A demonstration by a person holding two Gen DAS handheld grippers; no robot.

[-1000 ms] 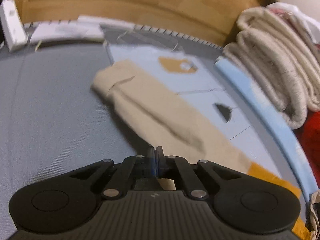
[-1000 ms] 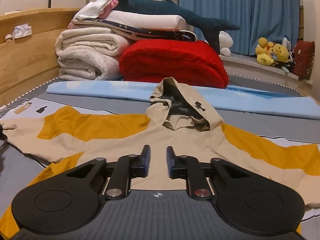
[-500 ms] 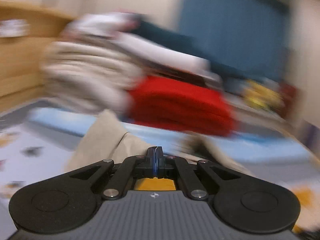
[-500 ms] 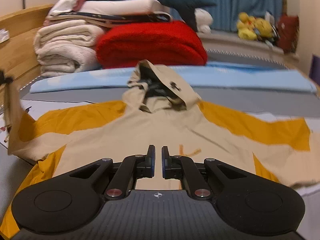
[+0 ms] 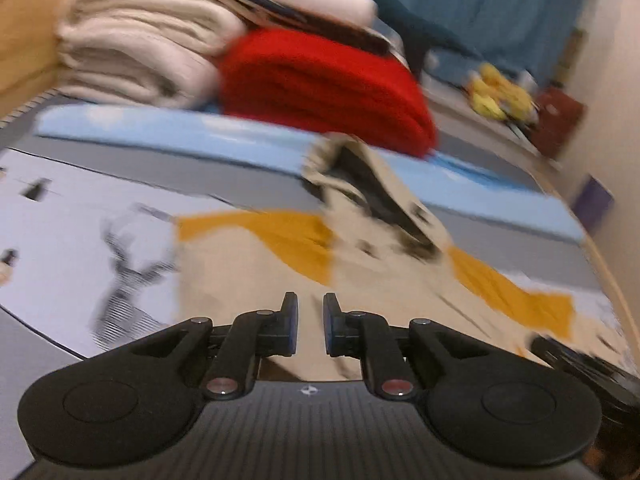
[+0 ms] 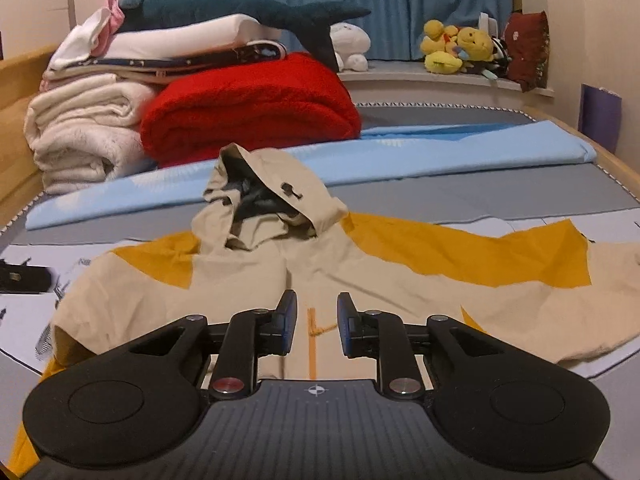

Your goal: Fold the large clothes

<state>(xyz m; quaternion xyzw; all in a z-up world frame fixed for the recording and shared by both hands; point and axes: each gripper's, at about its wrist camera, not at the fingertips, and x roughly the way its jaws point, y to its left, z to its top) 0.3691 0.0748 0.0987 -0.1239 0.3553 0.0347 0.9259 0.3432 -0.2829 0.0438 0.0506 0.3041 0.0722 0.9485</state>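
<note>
A beige and orange hooded jacket lies flat on the bed, its hood toward the blankets. Its left sleeve is folded in over the body, and the right sleeve lies spread out. My right gripper is open and empty, low over the jacket's front. My left gripper is open and empty over the jacket's left side; that view is blurred. The left gripper also shows at the left edge of the right wrist view.
A red blanket, cream blankets and a plush shark are stacked at the head of the bed. A light blue sheet runs across behind the hood. Plush toys sit on the sill. A wooden bed frame stands at left.
My left gripper swung the left sleeve in over the jacket's body, then opened and let it go. My right gripper opened a little wider and moved slightly left.
</note>
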